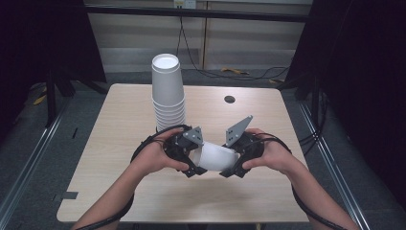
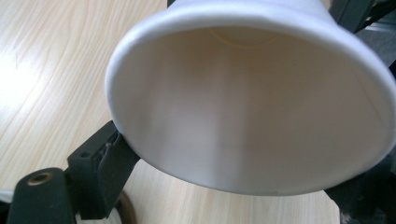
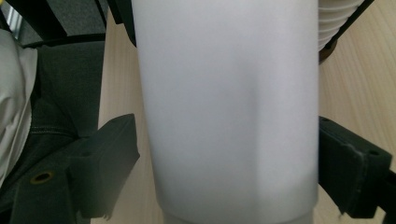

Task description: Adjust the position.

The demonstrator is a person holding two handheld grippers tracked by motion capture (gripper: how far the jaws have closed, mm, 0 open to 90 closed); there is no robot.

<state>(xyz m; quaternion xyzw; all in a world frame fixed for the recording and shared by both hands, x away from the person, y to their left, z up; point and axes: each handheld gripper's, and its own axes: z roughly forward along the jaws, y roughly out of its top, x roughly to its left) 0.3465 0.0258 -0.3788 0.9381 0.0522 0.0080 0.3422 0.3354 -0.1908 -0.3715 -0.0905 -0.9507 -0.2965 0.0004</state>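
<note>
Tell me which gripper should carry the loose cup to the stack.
Left, probably. The left gripper already pinches the paper cup at its rim and sits nearer the cup stack; the right gripper has its jaws beside the cup's body.

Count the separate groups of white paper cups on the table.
2: one tall upside-down stack standing at the table's far left-centre, individual cups too nested to count; one single cup on its side between the two tongs.

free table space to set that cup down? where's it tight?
Free: the bare wood left of the cup stack, out to the table edge; the near strip under the forearms; the right side around the dark hole. Tight: the centre, where the left gripper and right gripper bracket the white cup, just in front of the stack.
</note>
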